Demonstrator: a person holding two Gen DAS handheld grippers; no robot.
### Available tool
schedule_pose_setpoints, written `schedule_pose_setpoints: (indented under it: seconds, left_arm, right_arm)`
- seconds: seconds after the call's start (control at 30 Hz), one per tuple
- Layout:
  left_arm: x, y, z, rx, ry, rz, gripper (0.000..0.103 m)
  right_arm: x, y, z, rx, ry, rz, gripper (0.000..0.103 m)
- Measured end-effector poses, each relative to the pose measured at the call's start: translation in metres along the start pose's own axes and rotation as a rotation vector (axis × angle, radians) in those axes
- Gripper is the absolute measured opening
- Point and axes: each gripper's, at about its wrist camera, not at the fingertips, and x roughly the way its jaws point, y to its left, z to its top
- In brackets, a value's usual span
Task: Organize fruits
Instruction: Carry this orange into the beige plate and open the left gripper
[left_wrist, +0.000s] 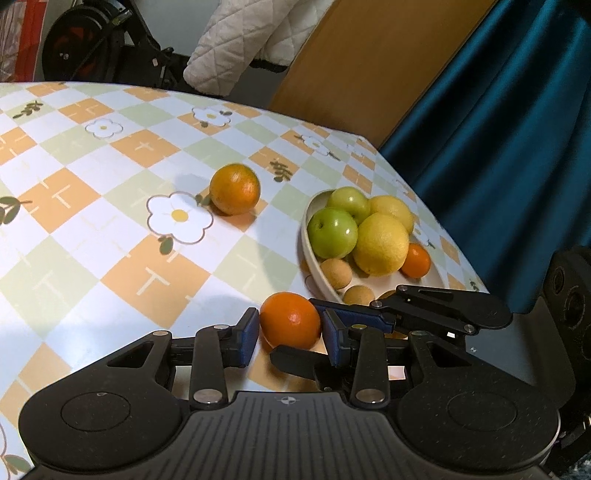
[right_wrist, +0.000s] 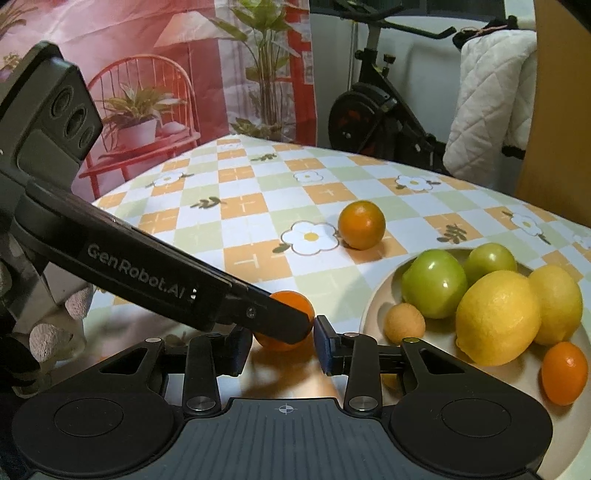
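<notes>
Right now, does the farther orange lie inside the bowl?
No, the farther orange sits on the tablecloth, apart from the bowl.

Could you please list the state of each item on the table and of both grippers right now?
Near orange: on the table, between both grippers' jaws.
Far orange: loose on the tablecloth, outside the bowl.
Bowl: upright, holding two green apples, two lemons, a small orange and small tan fruits.
Left gripper: closed on the near orange.
Right gripper: jaws beside the near orange; grip unclear.
</notes>
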Motion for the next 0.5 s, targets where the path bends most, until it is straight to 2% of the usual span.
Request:
schedule_pose_setpoints:
  seconds: [0.23, 0.5]
  left_arm:
    - [-0.011, -0.024, 0.014, 0.046, -0.042, 0.001, 0.039]
    - [0.003, -0.069, 0.033, 0.132, -0.036, -0.012, 0.039]
  right_arm:
    - [-0.023, -0.005, 0.005, 0.009, -0.073, -0.022, 0.033]
    - [-0.054, -0.035, 0.002, 0.073, -0.144, -0.079, 0.033]
